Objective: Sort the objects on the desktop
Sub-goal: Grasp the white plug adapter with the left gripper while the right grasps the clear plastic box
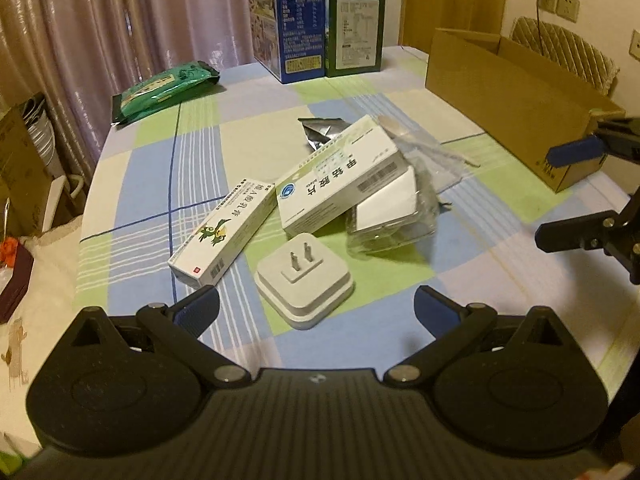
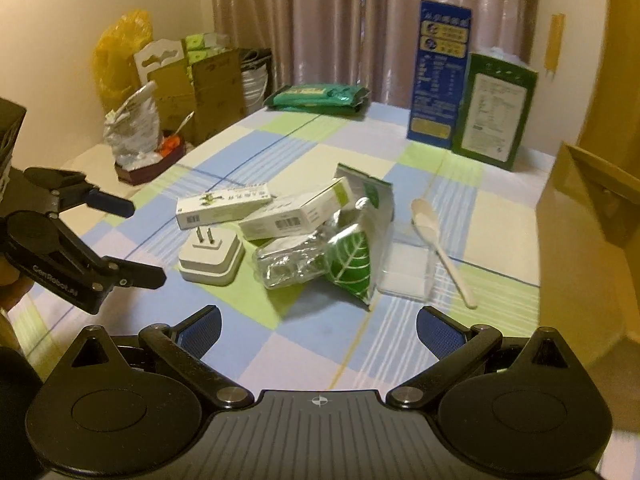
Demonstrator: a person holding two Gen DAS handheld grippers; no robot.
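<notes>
A pile lies mid-table: a white plug adapter (image 1: 305, 280) prongs up, a narrow white box with a green bird (image 1: 222, 232), a larger white medicine box (image 1: 340, 176), a clear plastic case (image 1: 394, 216), a silver-green foil pouch (image 2: 352, 252) and a white spoon (image 2: 440, 248). My left gripper (image 1: 316, 314) is open and empty, just in front of the adapter. My right gripper (image 2: 318, 328) is open and empty, short of the pouch. The right gripper shows at the left wrist view's right edge (image 1: 560, 196); the left gripper shows at the right wrist view's left (image 2: 148, 240).
An open cardboard box (image 1: 516, 96) stands at the table's right. A blue carton (image 1: 286, 20) and a green carton (image 1: 354, 28) stand at the back. A green packet (image 1: 166, 88) lies back left. Bags and boxes (image 2: 192, 88) sit beyond the table's left edge.
</notes>
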